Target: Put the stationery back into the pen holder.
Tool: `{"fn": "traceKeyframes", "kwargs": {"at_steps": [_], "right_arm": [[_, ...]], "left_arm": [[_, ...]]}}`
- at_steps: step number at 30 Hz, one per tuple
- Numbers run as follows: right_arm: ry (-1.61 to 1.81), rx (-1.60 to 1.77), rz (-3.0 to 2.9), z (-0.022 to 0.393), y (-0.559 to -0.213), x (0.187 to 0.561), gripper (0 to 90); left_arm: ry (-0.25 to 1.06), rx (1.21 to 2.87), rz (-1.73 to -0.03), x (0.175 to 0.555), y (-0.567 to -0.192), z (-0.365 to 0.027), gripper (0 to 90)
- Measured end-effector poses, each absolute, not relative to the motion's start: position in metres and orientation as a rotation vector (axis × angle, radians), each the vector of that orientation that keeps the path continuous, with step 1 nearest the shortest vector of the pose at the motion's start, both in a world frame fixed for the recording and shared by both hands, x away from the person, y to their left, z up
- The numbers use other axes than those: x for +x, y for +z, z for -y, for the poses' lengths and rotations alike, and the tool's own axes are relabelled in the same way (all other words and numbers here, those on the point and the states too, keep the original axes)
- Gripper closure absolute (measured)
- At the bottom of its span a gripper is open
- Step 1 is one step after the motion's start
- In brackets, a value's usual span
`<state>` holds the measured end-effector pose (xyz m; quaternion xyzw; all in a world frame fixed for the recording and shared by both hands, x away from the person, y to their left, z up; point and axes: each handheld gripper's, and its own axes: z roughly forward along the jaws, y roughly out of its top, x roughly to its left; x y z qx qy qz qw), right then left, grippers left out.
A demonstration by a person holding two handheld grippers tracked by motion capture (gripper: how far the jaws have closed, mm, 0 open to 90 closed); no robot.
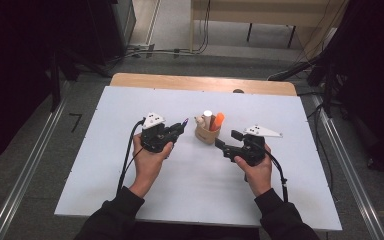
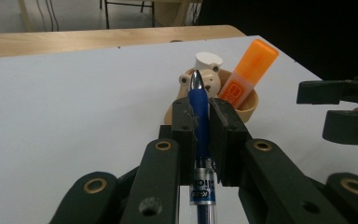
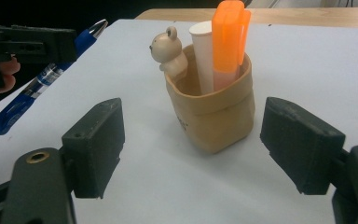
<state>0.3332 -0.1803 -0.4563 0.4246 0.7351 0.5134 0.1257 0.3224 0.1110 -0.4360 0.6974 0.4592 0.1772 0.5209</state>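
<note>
White table [image 1: 130, 165] in a dim room, grey floor all round. The left claw [image 2: 199, 116] is clamped tight on a blue pen [image 2: 198, 112], tip pointing at the tan cup [image 3: 214, 121] mid-table. The cup holds an orange highlighter [image 3: 228, 37], a white tube [image 3: 203, 51] and a little bear [image 3: 168, 51] on its rim. The right claw [image 3: 191, 140] hangs wide open just in front of the cup, not touching it.

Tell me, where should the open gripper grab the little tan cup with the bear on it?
Probably around the cup body, low on its plain sides, coming in level from the front. The right hand-held gripper already has one open jaw on each side of it. The rim is crowded: the bear hangs on one edge, and the orange highlighter and white tube stick out above.
</note>
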Motion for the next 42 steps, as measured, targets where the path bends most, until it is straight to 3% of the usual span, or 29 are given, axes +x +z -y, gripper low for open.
{"fn": "traceKeyframes", "kwargs": {"at_steps": [42], "right_arm": [[1.541,1.156,-2.267,0.144,-0.461,0.319,23.0]], "left_arm": [[0.37,1.695,-1.032,0.314,-0.444,-0.079,81.4]]}}
